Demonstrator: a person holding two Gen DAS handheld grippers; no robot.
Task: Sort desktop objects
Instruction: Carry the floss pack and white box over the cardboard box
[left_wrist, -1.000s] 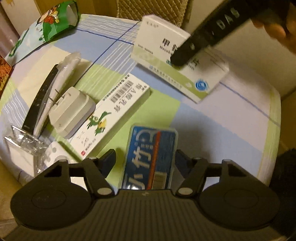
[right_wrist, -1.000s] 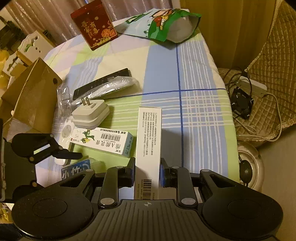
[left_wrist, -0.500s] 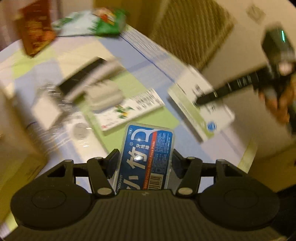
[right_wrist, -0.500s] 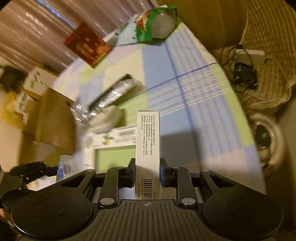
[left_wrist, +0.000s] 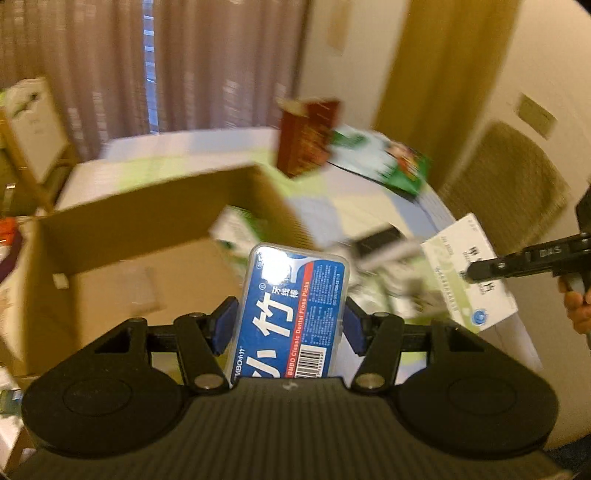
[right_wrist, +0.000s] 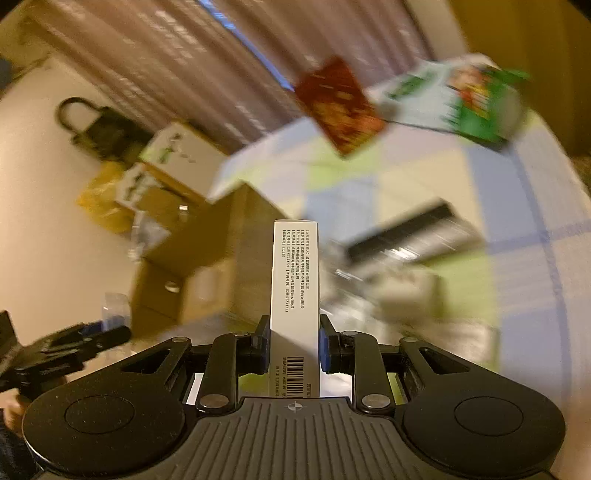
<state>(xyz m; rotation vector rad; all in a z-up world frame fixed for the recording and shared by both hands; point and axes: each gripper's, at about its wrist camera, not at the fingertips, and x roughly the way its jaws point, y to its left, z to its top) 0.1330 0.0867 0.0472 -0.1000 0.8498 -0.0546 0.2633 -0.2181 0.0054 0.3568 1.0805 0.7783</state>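
Observation:
My left gripper (left_wrist: 290, 321) is shut on a blue dental floss pick case (left_wrist: 291, 310), held in the air in front of an open cardboard box (left_wrist: 122, 229). My right gripper (right_wrist: 293, 345) is shut on a white medicine box (right_wrist: 294, 295), gripped by its narrow sides and standing on edge. That same white medicine box (left_wrist: 469, 269) appears at the right of the left wrist view, pinched by the right gripper's fingers (left_wrist: 509, 264). In the right wrist view the left gripper (right_wrist: 92, 334) sits low at the left with the case barely visible.
On the checked tablecloth (right_wrist: 524, 206) lie a red packet (right_wrist: 340, 107), a green snack bag (right_wrist: 472, 103), a black remote (right_wrist: 406, 229) and a white charger (right_wrist: 406, 291), all blurred. The cardboard box (right_wrist: 207, 258) stands at the table's left. More boxes (right_wrist: 166, 173) and a dark bag (right_wrist: 99, 125) sit by the wall.
The left gripper closed on the floss case, lifted it off the table and swung it toward the cardboard box. The right gripper rose and turned left with the medicine box.

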